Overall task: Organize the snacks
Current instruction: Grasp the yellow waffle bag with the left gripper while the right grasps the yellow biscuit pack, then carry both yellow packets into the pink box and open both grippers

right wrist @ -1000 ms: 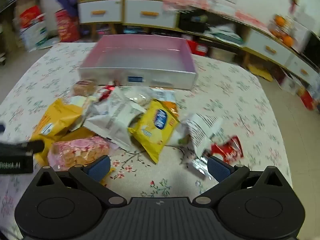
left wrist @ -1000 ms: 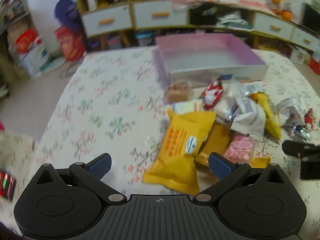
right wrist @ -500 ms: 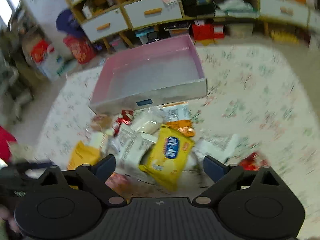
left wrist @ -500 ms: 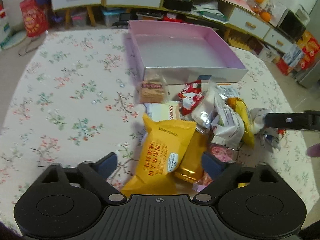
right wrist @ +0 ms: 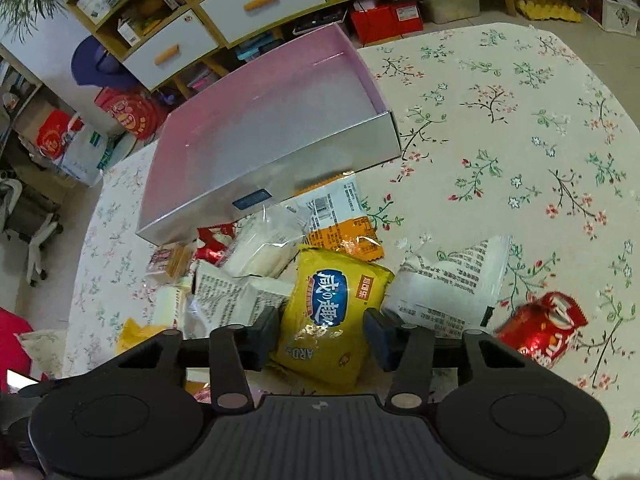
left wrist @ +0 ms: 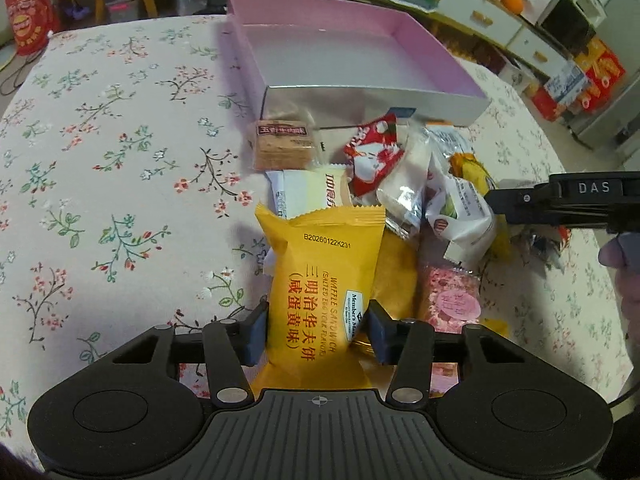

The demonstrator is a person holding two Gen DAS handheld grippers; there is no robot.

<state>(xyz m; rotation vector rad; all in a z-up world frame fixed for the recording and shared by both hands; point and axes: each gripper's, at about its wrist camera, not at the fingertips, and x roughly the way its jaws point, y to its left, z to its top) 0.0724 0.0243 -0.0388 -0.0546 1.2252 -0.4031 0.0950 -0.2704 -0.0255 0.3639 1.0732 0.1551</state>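
The tablecloth point(left wrist: 120, 128) is cream, printed with small sprigs of green leaves and red and pink blossoms. In the upper middle of the left wrist view the box point(left wrist: 372, 102) is pink inside with silver outer walls. Below it, at the centre, the waffle packet point(left wrist: 324, 276) is orange-yellow with red lettering. Just right of it a pink packet point(left wrist: 450, 292) is speckled. Above, a red wrapper point(left wrist: 374, 156) carries white figures. In the right wrist view the chip bag point(right wrist: 332, 312) at lower centre is yellow with a blue oval; at lower right a shiny red wrapper point(right wrist: 540, 330) has white marks.
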